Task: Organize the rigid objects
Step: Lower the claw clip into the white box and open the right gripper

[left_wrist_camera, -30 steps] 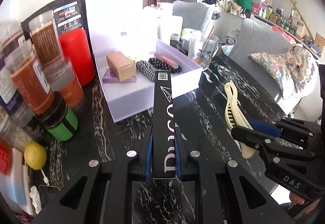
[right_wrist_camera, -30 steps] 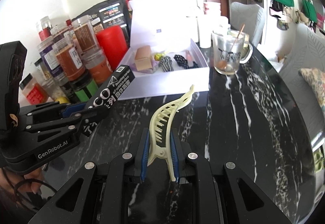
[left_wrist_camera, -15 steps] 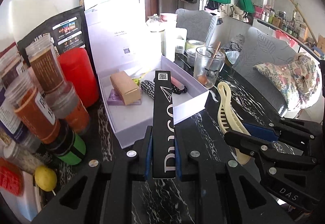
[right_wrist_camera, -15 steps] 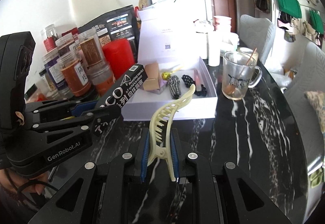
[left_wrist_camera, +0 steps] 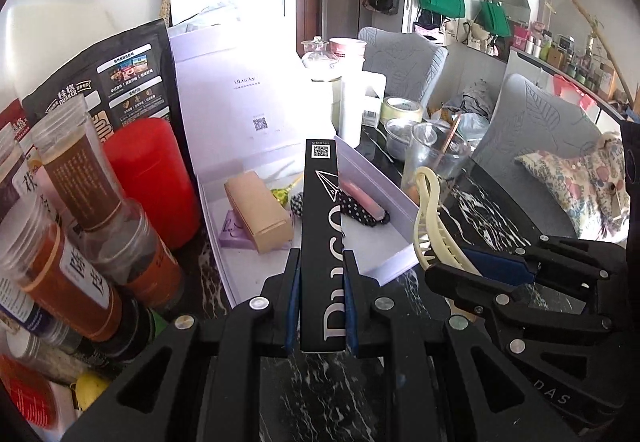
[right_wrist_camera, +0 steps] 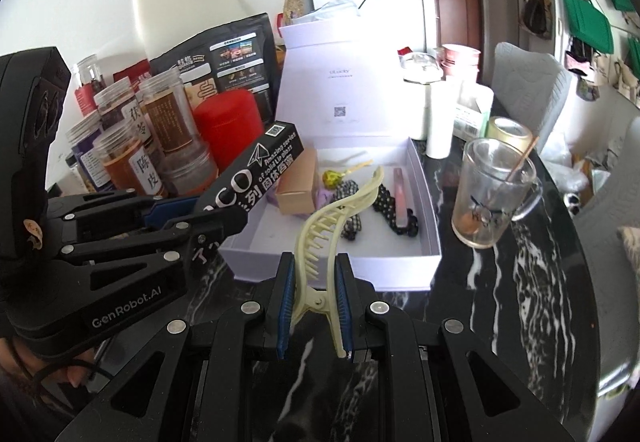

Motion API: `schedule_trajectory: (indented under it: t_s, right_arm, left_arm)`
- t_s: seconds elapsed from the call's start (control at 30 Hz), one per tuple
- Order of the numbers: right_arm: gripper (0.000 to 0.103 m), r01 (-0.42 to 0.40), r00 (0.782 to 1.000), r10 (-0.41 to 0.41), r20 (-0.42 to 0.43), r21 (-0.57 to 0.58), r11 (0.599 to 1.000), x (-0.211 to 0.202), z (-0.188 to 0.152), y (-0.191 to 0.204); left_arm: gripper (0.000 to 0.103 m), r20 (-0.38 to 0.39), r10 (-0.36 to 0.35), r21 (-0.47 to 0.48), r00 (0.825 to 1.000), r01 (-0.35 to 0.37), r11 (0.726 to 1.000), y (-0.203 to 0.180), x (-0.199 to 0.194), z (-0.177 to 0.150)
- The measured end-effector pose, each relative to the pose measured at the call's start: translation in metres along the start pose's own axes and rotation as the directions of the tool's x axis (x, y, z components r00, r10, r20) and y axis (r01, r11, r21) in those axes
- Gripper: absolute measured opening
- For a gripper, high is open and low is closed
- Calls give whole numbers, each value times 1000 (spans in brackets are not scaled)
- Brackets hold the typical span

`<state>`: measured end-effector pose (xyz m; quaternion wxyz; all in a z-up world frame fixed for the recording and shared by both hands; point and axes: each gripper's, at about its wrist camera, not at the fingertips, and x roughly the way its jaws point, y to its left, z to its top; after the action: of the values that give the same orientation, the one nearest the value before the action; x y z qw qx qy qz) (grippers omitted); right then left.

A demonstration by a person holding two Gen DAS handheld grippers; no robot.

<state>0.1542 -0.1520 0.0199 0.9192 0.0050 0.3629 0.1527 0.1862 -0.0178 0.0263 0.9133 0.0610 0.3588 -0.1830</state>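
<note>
A: Where the white box (right_wrist_camera: pixel 424 177) sat open on the black marble table (right_wrist_camera: pixel 532 282), what stood in front of it?

B: Both grippers, side by side near its front wall. Left gripper (left_wrist_camera: pixel 319 306): jaws clamped on the black carton (left_wrist_camera: pixel 322 234), lower end between the pads, top reaching over the box interior.

A: And the smaller item?

B: Right gripper (right_wrist_camera: pixel 313 316): jaws closed on the cream hair clip (right_wrist_camera: pixel 332 217), handle end between the pads, teeth projecting toward the box.
</note>
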Motion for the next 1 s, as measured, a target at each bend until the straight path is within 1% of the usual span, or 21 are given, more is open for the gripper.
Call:
schedule_trajectory:
  t_s: [0.23,0.3,0.53,0.63,0.73,0.8,0.87,1.0]
  right_arm:
    - [19,-5,1000,5,18,-29,1000,16,28,-3]
    - [20,-4,1000,5,24,-33,999,19,35,-5]
    - [19,11,999,-10,36,-45,999,35,57,-11]
    - [19,1,999,1,49,-46,999,41,67,-15]
    - [19,-5,999,6,53,-36,999,51,76,-20]
    - [19,0,999,1,38,-32,999,62,81,-24]
    - [20,4,1000,-3,31,-36,999,70,83,-27]
    - [19,11,1000,-11,7,-20,1000,87,86,-34]
  left_arm:
    - [18,34,11,-11,999,-10,1000,15,9,25]
    - [18,45,15,-1,999,-15,1000,17,13,32]
    - [18,52,18,-5,998,-18,1000,28,31,50]
    - [18,60,24,-23,998,-23,999,33,39,56]
    - [18,52,40,-48,998,-38,998,38,50,61]
    - [18,47,58,-55,997,-55,997,40,56,64]
    - [18,35,76,-54,997,-74,996,42,65,65]
    - [18,-2,83,-33,997,-83,996,44,81,63]
